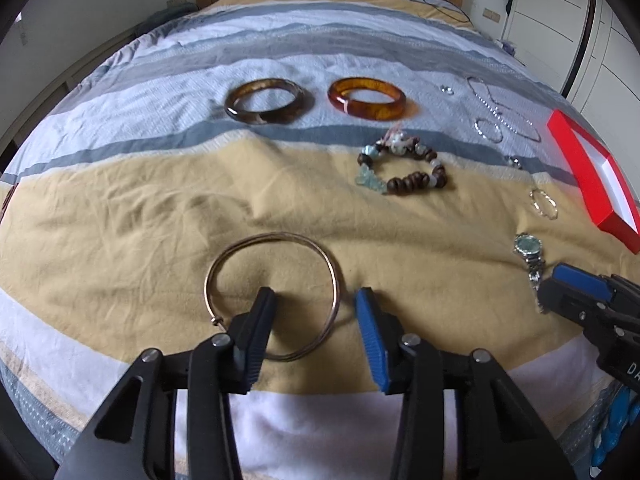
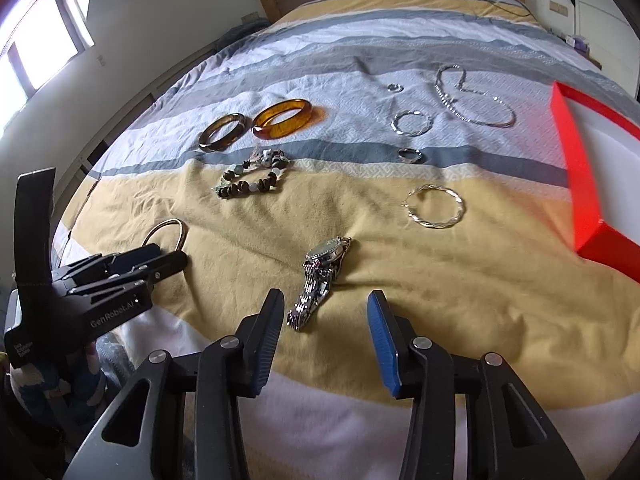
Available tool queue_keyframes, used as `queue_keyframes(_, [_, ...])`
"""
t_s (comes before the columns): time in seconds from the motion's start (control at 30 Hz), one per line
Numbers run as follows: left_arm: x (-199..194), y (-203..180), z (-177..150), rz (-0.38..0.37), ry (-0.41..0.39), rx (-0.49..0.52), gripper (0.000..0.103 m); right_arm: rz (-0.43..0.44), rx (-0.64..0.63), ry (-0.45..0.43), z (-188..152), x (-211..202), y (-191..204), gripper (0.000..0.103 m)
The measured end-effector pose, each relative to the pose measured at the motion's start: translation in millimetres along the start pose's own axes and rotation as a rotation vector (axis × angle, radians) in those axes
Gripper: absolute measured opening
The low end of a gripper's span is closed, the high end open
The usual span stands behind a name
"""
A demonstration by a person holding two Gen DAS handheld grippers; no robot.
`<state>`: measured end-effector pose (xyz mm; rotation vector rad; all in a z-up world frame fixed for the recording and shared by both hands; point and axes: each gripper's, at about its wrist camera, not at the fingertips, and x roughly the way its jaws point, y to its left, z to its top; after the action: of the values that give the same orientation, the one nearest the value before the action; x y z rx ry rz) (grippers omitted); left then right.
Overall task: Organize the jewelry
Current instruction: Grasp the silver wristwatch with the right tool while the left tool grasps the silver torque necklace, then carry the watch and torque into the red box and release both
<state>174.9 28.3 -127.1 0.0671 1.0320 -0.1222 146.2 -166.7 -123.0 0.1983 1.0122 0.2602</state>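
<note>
red box point(image 2: 576, 184) cut by frame edge, small ring point(image 1: 447, 89) too tiny to tell

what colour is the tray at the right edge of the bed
The tray is bright red outside, white inside; right wrist view shows it best.

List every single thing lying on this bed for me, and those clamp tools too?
bangles: two, amber and dark brown, side by side on the pale stripe
beaded bracelet: one, brown and pale green, below the bangles
wire bangle: one, thin gold, on the yellow stripe, the left tool's fingers straddling its rim
watch: one, silver, ahead of the right tool
twisted hoops: two, silver, right of centre
small rings: two, silver, one farther back
chain necklace: one, silver, far right
box: one, red with white lining, right edge
bedspread: one, striped yellow, grey, white
left gripper: fingers apart
right gripper: fingers apart, empty
</note>
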Motion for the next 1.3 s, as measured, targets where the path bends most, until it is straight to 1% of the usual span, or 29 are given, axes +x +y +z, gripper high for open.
queue_keyframes(0.1, [8,-1,2,-0.001,0.012,0.015,0.038,0.011,0.009,0.009,5,14,-1,0.040])
queue_keyframes(0.2, [13,-4,6,-0.010,0.018,0.034,0.031,0.023,0.014,0.010,11,24,-3,0.037])
queue_keyframes(0.27, [16,-5,9,-0.033,0.022,0.043,0.015,0.031,0.019,0.016,15,33,-4,0.033])
queue_keyframes(0.33, [19,-7,13,-0.040,0.024,0.046,0.007,0.034,0.023,0.024,16,41,-6,0.026])
queue_keyframes(0.37, [19,-8,14,-0.043,0.022,0.043,0.005,0.039,0.030,0.028,16,45,-8,0.025])
queue_keyframes(0.5, [14,-6,17,-0.050,-0.004,0.008,0.004,0.047,0.022,0.033,18,44,-8,0.022])
queue_keyframes(0.7, [-6,2,16,-0.061,-0.023,-0.048,0.004,0.048,0.004,0.008,16,20,-3,0.021])
queue_keyframes(0.97, [-50,0,9,-0.079,-0.081,-0.084,0.004,0.056,-0.009,-0.067,8,-31,7,0.020])
queue_keyframes(1.0, [-56,-1,7,-0.079,-0.090,-0.083,0.004,0.058,-0.008,-0.076,7,-38,8,0.013])
queue_keyframes(1.03, [-62,-3,6,-0.079,-0.098,-0.080,0.004,0.057,-0.009,-0.086,6,-45,9,0.011])
queue_keyframes(1.3, [-115,-27,2,-0.113,-0.172,-0.055,0.004,0.044,-0.006,-0.188,-7,-107,13,0.011])
